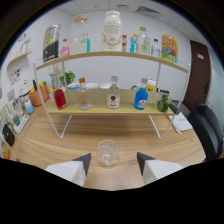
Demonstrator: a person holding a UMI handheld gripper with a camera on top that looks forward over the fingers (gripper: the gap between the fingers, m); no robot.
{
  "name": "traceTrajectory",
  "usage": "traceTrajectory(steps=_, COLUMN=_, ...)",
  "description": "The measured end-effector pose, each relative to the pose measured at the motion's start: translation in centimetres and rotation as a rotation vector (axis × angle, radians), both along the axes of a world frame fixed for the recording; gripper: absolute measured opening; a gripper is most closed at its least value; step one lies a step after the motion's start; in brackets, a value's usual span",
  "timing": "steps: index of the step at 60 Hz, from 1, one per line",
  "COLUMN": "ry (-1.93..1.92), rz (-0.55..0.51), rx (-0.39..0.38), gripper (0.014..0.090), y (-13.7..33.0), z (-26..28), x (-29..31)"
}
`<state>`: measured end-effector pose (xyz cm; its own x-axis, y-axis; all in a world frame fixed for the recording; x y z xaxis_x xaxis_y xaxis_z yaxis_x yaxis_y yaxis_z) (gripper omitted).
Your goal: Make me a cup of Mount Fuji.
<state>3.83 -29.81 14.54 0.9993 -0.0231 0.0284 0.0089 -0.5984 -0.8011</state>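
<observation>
While no label reads clearly, the gripper's [113, 161] jaws gape around a glass [106, 153].

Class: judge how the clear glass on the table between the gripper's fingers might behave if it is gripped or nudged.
The glass looks transparent and smooth, so probably slippery and fragile. It seems empty, likely light and easy to tip. The gripper is open, its fingers apart either side.

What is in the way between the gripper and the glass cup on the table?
Nothing visible. The glass cup stands on the wooden table just ahead of the open gripper, in line with the gap between its fingers.
</observation>
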Motion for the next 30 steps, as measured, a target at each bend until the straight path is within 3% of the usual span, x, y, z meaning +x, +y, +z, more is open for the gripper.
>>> traceTrajectory(steps=17, ry=-0.032, rz=-0.026, rx=0.019, gripper=0.0855, y=-2.3, z=0.0, x=-0.7)
traceTrajectory(steps=29, ry=0.036, rz=0.005, rx=0.184, gripper=0.0852, y=-0.5, z=3.1, x=-6.0)
traceTrajectory(steps=30, ry=0.042, rz=0.010, rx=0.203, gripper=0.0812, y=0.0, z=3.5, x=-6.5)
